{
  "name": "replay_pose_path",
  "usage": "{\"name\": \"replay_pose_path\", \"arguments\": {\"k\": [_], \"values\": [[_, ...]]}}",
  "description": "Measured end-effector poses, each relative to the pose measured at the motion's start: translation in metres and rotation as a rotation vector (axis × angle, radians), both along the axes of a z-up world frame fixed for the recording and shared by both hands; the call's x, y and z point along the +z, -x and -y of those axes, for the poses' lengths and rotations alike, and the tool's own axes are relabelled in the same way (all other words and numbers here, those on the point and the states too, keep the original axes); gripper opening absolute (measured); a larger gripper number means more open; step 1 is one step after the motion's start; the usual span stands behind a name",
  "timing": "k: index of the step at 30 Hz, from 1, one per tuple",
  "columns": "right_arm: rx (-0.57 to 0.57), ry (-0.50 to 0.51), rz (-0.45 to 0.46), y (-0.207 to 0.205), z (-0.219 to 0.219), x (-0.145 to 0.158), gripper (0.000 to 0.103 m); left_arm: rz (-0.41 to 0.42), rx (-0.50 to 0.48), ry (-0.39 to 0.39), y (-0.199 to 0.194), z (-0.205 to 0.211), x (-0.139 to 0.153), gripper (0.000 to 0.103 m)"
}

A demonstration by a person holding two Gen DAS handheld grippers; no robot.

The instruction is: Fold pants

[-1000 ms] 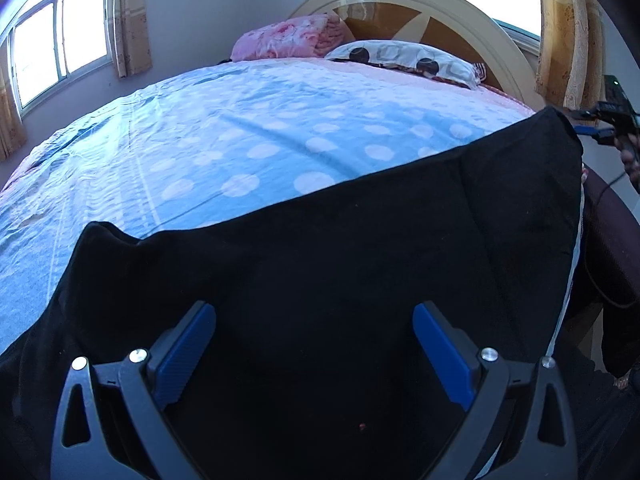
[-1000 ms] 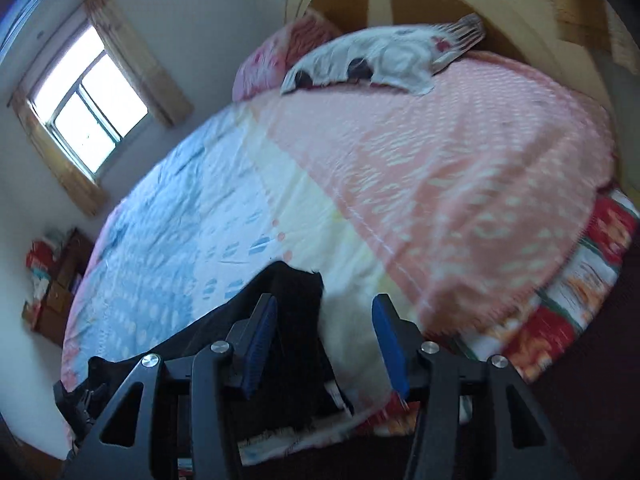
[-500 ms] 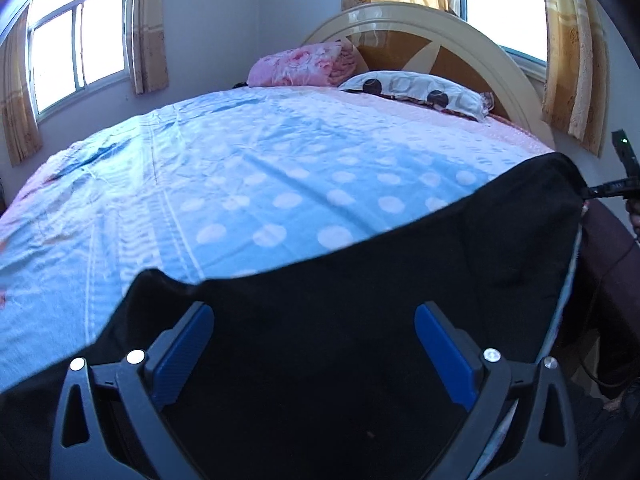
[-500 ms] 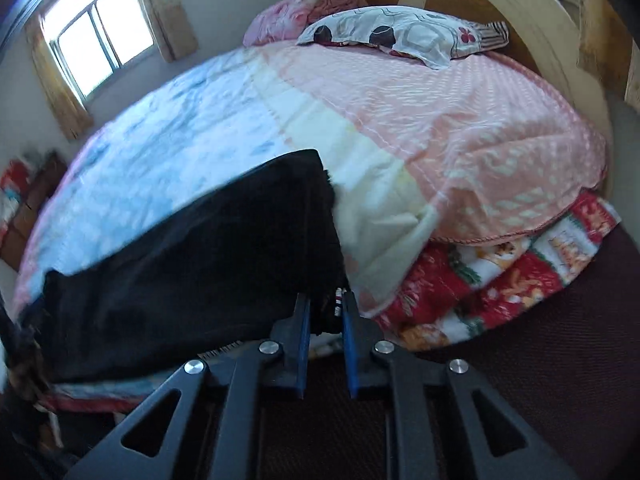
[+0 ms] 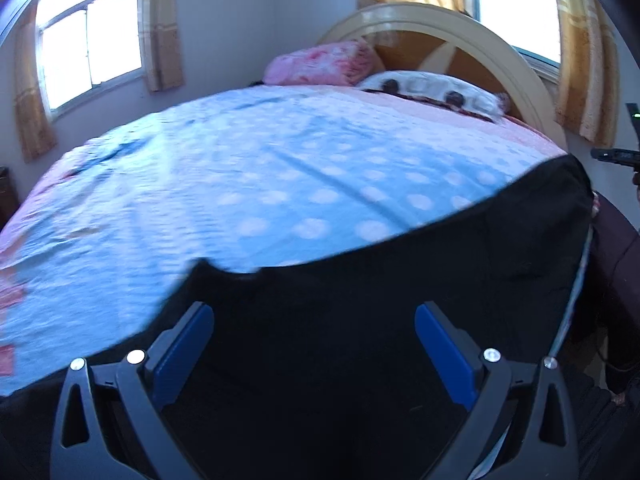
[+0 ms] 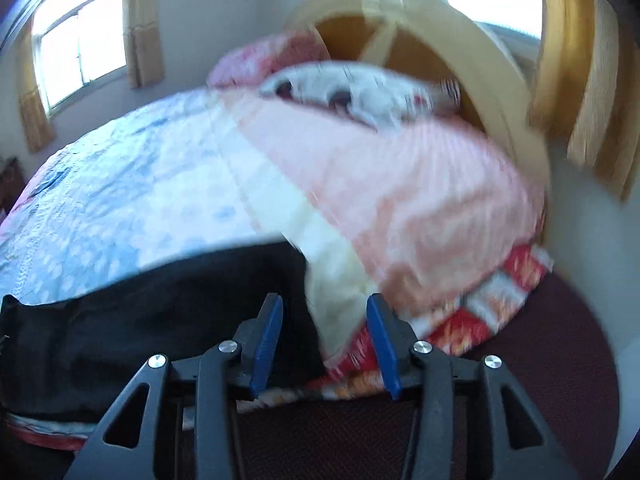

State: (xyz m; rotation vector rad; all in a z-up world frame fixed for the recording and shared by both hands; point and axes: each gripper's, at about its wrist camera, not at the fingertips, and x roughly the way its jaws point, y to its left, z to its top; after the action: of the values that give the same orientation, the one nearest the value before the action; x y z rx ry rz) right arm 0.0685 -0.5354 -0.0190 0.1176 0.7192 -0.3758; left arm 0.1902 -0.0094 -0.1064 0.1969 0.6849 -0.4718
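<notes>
Both grippers hang over the near edge of a bed, and no box, basket or other holder shows in either view. At the far left of each view a window point(image 5: 88, 48) with tan curtains lets in bright light. Under it spreads the blue bedspread point(image 5: 224, 184) with pale dots, wrinkled toward its left side. Along the near edge of the bed lie the black pants point(image 5: 400, 288), stretched flat from left to right, their far edge a long straight line across the blue cloth and one corner sticking up at the left end. Over the pants hangs the left gripper point(image 5: 314, 334), its blue-padded jaws spread wide with the dark cloth beneath them; the pads press on nothing. In the right wrist view, which is blurred, the right gripper point(image 6: 323, 322) sits at the right end of the pants point(image 6: 160, 312), its jaws opening; the left pad is over the black cloth and the right pad over the edge of the bed, and neither pad pinches the fabric. Right of the pants runs a cream strip of the cover, then the pink part of the bedspread point(image 6: 420, 200), with a red patterned blanket point(image 6: 500, 296) hanging below it at the bed's right edge over a dark floor. At the far end lie a pink pillow point(image 5: 320, 62) and, to its right, a white pillow with dark spots point(image 5: 432, 90), both against the arched headboard point(image 5: 460, 36).
</notes>
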Motion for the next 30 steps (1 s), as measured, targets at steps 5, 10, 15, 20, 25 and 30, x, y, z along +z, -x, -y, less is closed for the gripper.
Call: {"name": "replay_pose_path", "arguments": {"k": [5, 10, 15, 20, 25, 30], "values": [[0.360, -0.194, -0.035, -0.043, -0.061, -0.020, 0.046, -0.037, 0.127, 0.026, -0.029, -0.042, 0.000, 0.103], [0.453, -0.289, -0.117, -0.078, -0.106, -0.053, 0.046, -0.065, 0.188, 0.002, -0.058, -0.050, -0.012, 0.103], [0.734, -0.532, -0.154, -0.122, -0.193, -0.051, 0.046, -0.018, 0.182, 0.049, -0.025, -0.057, 0.002, 0.103], [0.954, -0.698, -0.233, -0.175, -0.294, -0.052, 0.046, 0.013, 0.211, -0.004, 0.007, -0.069, 0.002, 0.103], [0.981, -0.831, -0.327, -0.237, -0.367, -0.081, 0.046, -0.041, 0.252, -0.008, 0.015, -0.091, -0.025, 0.103], [0.956, -0.870, -0.428, -0.278, -0.408, -0.114, 0.046, -0.067, 0.283, 0.035, 0.011, -0.107, -0.036, 0.103]]}}
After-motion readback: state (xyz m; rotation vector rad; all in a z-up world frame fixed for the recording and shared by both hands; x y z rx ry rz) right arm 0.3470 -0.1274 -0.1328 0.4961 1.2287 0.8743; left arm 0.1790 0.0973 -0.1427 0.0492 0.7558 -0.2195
